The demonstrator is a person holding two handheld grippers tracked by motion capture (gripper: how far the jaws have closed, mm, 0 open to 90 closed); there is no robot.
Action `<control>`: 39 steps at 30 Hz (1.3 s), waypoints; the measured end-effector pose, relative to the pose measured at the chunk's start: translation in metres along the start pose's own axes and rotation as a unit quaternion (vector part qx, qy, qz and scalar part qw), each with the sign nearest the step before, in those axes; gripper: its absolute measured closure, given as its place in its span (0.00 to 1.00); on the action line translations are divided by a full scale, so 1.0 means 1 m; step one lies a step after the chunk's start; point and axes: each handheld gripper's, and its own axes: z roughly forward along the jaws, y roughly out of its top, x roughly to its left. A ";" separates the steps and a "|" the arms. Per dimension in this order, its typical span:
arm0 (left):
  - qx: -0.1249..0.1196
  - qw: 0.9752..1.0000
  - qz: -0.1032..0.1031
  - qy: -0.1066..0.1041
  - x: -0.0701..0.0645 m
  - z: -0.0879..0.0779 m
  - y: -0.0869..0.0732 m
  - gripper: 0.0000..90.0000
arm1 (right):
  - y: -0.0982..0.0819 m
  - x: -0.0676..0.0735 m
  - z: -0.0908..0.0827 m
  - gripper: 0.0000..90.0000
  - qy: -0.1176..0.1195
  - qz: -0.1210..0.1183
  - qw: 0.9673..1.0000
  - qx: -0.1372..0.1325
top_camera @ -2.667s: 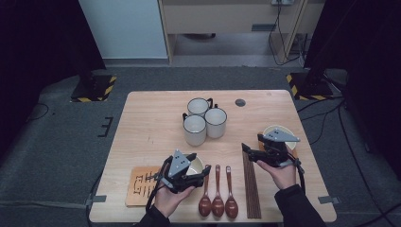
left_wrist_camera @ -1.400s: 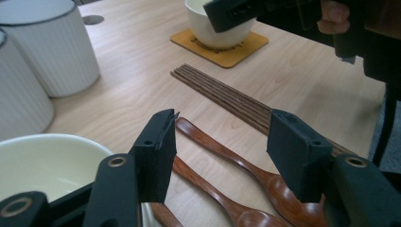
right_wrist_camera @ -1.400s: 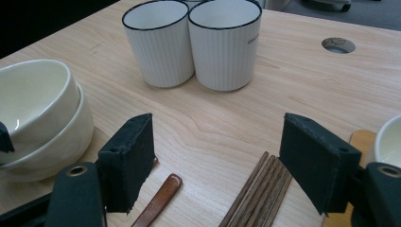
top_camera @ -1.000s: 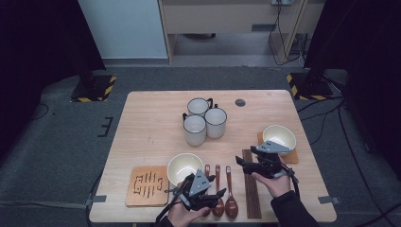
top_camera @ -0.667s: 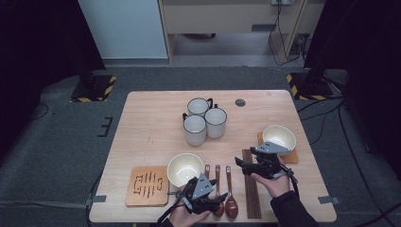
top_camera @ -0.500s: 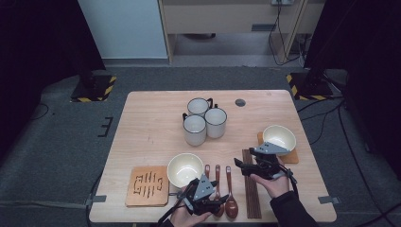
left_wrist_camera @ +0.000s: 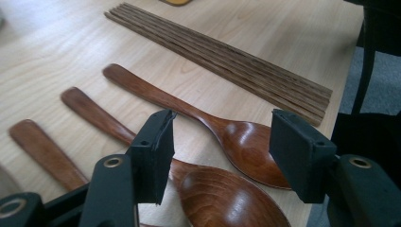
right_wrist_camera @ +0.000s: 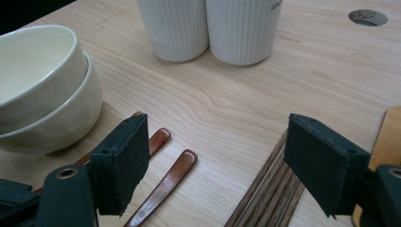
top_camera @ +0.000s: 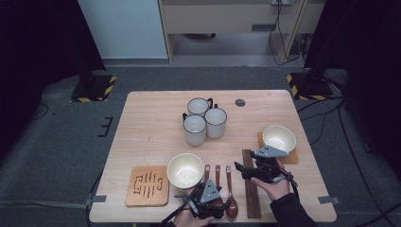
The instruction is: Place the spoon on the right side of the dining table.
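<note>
The wooden table (top_camera: 156, 118) carries a cream bowl (top_camera: 185, 170) near its front edge, beside three brown spoons (top_camera: 218, 177) and a bundle of dark chopsticks (top_camera: 250, 189). The right gripper (top_camera: 239, 168) hovers over the chopsticks, jaws wide and empty. The left gripper (left_wrist_camera: 220, 151) sits low over the spoon bowls (possibly touching one), jaws half parted, gripping nothing.

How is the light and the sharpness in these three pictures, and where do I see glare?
High view: table evenly lit, dark surroundings, small detail soft. Left gripper view: window glare on the spoon bowls, chopsticks sharp, near jaws slightly blurred. Right gripper view: soft daylight, faint shadow under the stacked bowls, jaws close and a little soft.
</note>
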 end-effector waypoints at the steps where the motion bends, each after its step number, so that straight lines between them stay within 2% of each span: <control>1: 0.002 1.000 0.002 -0.004 -0.001 0.001 0.000 0.44 | -0.001 0.000 0.000 0.26 0.001 0.001 1.000 0.002; 7: 0.019 1.000 0.010 -0.010 -0.004 0.011 -0.004 0.44 | -0.003 0.004 0.003 0.26 0.005 0.002 1.000 0.007; 22: 0.039 0.999 0.018 -0.029 -0.005 0.023 -0.007 0.39 | -0.006 0.009 0.010 0.25 0.014 -0.002 1.000 0.021; 33: 0.042 0.998 0.028 -0.032 -0.006 0.028 -0.007 0.38 | -0.008 0.013 0.019 0.25 0.023 -0.003 0.999 0.033; 39: 0.040 0.998 0.030 -0.033 -0.006 0.029 -0.008 0.38 | -0.011 0.018 0.028 0.26 0.031 -0.004 0.998 0.051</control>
